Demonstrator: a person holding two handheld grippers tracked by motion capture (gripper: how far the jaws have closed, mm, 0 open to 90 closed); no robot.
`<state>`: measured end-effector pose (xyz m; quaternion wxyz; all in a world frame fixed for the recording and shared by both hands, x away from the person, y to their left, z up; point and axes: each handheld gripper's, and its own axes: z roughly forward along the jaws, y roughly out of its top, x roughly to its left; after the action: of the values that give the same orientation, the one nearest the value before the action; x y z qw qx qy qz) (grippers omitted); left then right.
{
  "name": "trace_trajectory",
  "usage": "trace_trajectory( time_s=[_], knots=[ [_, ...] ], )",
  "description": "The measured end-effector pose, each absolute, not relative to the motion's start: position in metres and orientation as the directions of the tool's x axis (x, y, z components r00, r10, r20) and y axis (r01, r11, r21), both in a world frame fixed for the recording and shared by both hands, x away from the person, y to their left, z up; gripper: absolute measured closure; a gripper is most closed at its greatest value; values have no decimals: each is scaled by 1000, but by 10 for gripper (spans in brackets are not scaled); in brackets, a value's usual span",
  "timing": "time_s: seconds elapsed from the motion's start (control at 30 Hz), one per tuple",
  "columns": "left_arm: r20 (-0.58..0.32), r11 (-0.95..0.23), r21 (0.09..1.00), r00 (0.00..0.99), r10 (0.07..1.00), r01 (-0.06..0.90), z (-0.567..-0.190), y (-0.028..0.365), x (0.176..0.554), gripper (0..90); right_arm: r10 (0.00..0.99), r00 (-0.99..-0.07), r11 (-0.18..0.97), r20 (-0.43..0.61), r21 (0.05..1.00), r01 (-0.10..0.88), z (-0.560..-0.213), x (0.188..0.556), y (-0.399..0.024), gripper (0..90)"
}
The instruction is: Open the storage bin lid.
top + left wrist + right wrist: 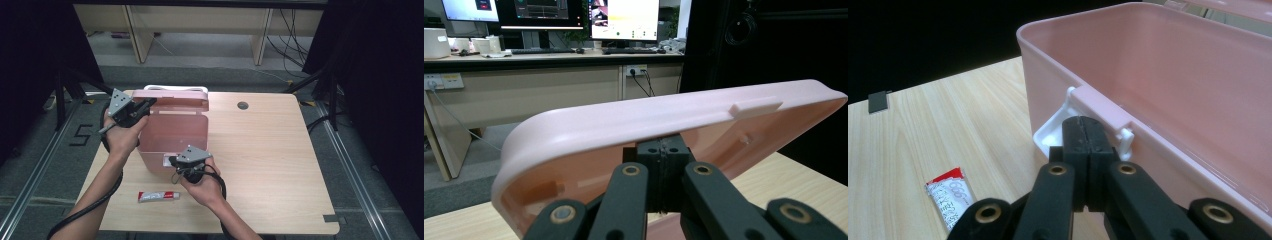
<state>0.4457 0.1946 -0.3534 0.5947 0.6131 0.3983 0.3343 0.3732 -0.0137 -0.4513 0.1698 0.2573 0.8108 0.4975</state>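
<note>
Both tongs at pink box (172, 135): left tongs (146, 106) under lid (664, 120), right tongs (1087, 131) against latch (1058, 135).

This is a lab or office workroom set up for recording. A light wood-grain table (270, 150) stands on grey carpet between black curtains (380, 100) and metal floor rails (350, 165). Behind it, a long beige desk (549, 85) carries lit computer monitors (624, 20), a black keyboard (544, 50) and trailing cables (292, 42).

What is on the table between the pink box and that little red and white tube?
Nothing: in the high view, bare wooden table separates the pink box from the tube.
</note>
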Motion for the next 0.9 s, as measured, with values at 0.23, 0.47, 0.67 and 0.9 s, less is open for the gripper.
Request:
trace_trajectory(
  time_s=[0.23, 0.47, 0.67, 0.9],
  knots=[
    [-60, 21, 996, 451, 890, 91, -350, 194, 451, 897, 588, -809, 364, -12, 897, 251, -452, 373, -13, 900],
    [-70, 29, 994, 438, 896, 101, -349, 192, 455, 897, 585, -810, 377, -44, 899, 224, -452, 375, -13, 900],
    [-68, 27, 995, 432, 899, 100, -348, 193, 459, 897, 586, -809, 375, -45, 900, 221, -452, 374, -13, 900],
    [-66, 27, 995, 425, 903, 97, -347, 193, 463, 897, 582, -813, 381, -26, 892, 245, -451, 374, -12, 900]
  ],
)
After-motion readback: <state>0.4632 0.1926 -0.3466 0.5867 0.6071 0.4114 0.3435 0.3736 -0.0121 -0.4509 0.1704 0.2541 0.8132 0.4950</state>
